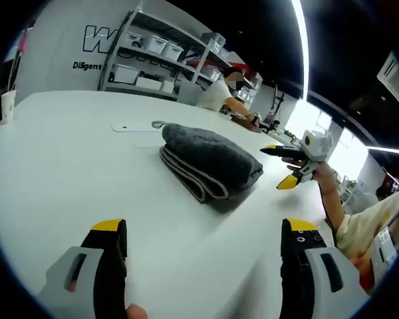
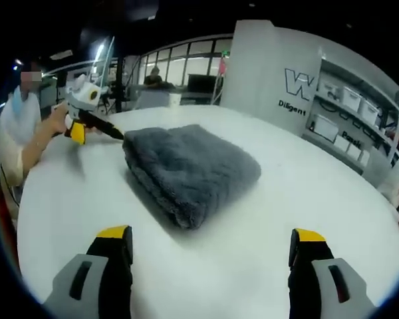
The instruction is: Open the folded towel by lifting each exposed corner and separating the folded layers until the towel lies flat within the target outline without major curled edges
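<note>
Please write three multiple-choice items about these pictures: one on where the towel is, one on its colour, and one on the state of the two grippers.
1. Where does the folded fluffy towel lie?
A. on the round white table
B. on a shelf
C. in a gripper

2. What colour is the towel?
A. yellow
B. dark grey
C. white

3. How do the left gripper and the right gripper stand?
A. both shut on the towel
B. one shut on the towel
C. both open, apart from the towel

Answers:
1 A: bare tabletop surrounds the towel.
2 B: its pile is dark grey in both views.
3 C: each gripper's jaws stand wide apart with bare table before them.
</note>
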The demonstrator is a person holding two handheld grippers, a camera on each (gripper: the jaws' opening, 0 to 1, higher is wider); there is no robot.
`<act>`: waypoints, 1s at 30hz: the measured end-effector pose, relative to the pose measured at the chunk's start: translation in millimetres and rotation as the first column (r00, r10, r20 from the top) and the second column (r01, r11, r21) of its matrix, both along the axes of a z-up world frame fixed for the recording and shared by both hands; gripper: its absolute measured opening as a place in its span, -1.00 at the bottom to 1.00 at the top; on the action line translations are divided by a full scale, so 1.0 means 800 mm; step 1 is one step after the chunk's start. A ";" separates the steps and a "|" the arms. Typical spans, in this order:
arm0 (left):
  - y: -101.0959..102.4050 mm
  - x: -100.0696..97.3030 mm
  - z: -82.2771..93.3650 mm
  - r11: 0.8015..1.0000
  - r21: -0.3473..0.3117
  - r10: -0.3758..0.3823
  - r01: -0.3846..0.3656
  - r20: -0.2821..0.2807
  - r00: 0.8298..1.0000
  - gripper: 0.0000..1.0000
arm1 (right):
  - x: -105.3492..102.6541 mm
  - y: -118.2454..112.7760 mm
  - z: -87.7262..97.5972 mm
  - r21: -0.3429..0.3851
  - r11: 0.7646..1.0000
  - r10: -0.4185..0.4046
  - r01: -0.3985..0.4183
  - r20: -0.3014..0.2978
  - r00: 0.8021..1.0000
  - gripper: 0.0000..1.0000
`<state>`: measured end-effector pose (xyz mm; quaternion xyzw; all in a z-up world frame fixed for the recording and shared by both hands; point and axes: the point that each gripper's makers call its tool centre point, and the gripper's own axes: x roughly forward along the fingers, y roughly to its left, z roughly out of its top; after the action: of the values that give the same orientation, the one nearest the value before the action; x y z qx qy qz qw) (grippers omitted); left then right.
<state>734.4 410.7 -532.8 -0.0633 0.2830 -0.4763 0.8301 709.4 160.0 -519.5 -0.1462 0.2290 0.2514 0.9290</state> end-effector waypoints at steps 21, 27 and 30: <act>-0.001 -0.004 0.000 1.000 0.018 -0.003 0.003 0.015 1.000 0.90 | 0.001 0.109 0.032 0.040 0.991 0.119 -0.131 0.229 0.966 0.74; -0.001 -0.004 0.000 1.000 0.025 -0.007 0.007 0.016 1.000 0.90 | 0.000 0.128 0.026 0.082 0.985 0.134 -0.155 0.221 0.966 0.68; 0.000 -0.004 0.001 1.000 0.027 -0.007 0.006 0.021 1.000 0.90 | 0.003 0.129 0.028 0.046 0.988 0.129 -0.146 0.256 0.958 0.52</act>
<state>730.9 410.4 -532.2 -0.0463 0.2810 -0.4759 0.8321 711.4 263.3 -497.1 -0.1625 0.0901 0.3021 0.9350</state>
